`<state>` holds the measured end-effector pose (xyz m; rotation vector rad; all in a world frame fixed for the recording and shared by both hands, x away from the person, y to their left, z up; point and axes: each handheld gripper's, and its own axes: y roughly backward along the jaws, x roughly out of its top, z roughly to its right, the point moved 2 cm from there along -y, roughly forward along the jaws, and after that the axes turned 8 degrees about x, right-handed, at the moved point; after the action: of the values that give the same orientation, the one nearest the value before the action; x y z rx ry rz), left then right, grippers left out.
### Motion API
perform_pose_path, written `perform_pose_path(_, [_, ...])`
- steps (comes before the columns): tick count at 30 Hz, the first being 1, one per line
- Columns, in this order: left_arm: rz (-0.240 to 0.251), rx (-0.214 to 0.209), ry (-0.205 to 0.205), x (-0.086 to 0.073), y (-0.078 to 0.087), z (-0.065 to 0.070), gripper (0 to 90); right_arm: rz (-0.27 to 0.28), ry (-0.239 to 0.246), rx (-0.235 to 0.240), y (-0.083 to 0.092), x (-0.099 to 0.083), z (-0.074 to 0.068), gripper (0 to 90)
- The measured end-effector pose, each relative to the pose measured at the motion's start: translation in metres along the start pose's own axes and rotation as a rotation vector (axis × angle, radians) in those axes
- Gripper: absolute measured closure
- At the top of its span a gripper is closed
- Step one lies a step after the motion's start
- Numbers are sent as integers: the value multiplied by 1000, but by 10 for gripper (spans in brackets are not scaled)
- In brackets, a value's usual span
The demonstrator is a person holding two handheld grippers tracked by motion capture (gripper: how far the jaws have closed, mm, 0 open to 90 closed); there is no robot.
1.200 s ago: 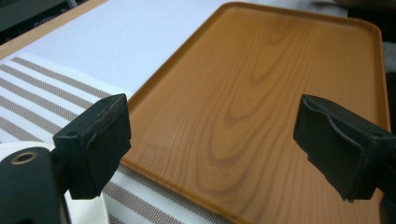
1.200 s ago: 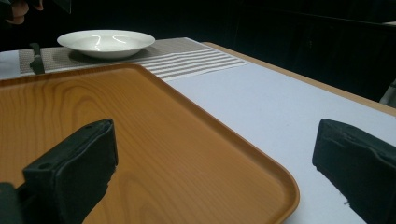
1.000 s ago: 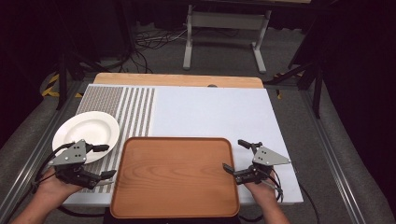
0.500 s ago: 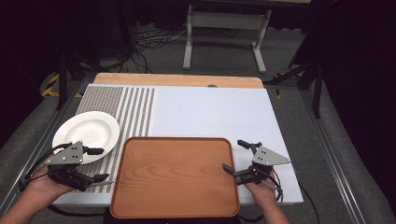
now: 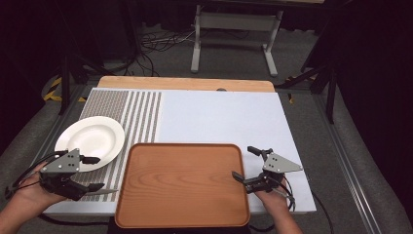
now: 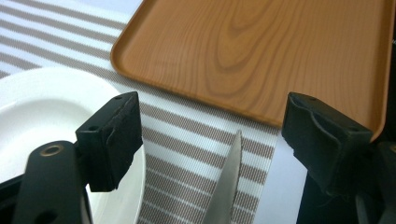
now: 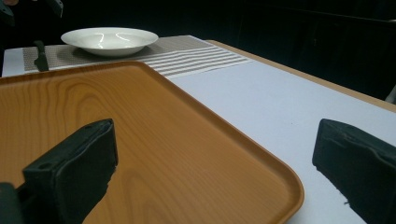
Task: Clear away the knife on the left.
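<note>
**High view: two hand-held grippers flank a wooden tray, both spread wide**

High view, nearest me: my forearms come in at the bottom edge. The left hand-held gripper [image 5: 92, 173] sits at the near left corner of the surface [image 5: 219, 114], its jaws spread wide and holding nothing. A metal knife blade [image 6: 227, 182] lies on the striped mat [image 5: 141, 109] between those jaws, tip pointing toward the tray; in the left gripper view I see it flat on the stripes, touching neither pad. Whether its handle is held I cannot tell.

The right hand-held gripper [image 5: 243, 163] rests at the near right, jaws also wide apart and empty. One jaw hovers over the tray's right rim, the other over the pale cloth just beside it, as the right gripper view shows.

Between the two lies the wooden tray [image 5: 182, 183], rectangular with rounded corners, bare, its near edge at the front of the surface.

Farther back on the left, the white plate [image 5: 90, 141] sits on the striped mat, just beside the tray's far left corner and close behind the left hand-held gripper.

Beyond that the pale cloth runs to a wooden strip at the far edge. Past the surface I see the floor with loose cables [image 5: 156, 46] and a grey metal stand [image 5: 234, 29].
</note>
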<state>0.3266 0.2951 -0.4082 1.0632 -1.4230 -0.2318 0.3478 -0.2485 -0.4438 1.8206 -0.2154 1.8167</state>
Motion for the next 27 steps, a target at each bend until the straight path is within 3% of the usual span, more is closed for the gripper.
perform_pose_path(6, [-67,-10,-17,-9,3,-4,227,-2,1,2,0,0,0,7])
perform_pose_path(27, [-234,-67,-100,-33,8,-13,315,-9,1,11,-1,0,0,7])
